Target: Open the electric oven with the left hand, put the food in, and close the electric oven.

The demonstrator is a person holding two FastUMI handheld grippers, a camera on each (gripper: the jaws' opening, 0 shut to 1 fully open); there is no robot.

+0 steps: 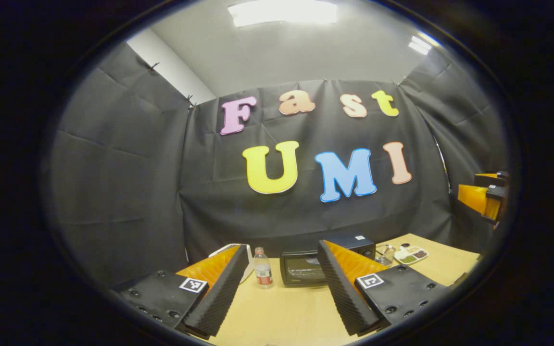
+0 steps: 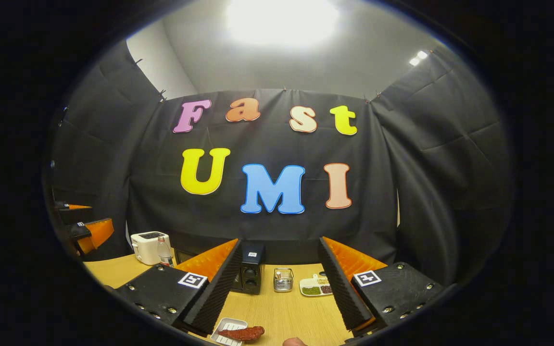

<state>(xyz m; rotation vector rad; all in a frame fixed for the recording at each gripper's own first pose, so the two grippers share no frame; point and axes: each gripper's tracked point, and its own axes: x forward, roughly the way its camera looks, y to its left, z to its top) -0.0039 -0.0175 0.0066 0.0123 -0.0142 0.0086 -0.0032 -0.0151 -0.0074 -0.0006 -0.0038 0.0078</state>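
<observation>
Oven (image 1: 306, 269) shut, both your grippers spread wide, holding nothing.
Bottle (image 1: 263, 268) stands just left of it; basket (image 2: 283, 280), dish (image 2: 316, 287) to its right.

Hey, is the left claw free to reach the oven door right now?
Probably yes. The left claw is open and empty, the oven sits shut straight ahead, and the bottle stands just beside the path, with bare table between.
</observation>
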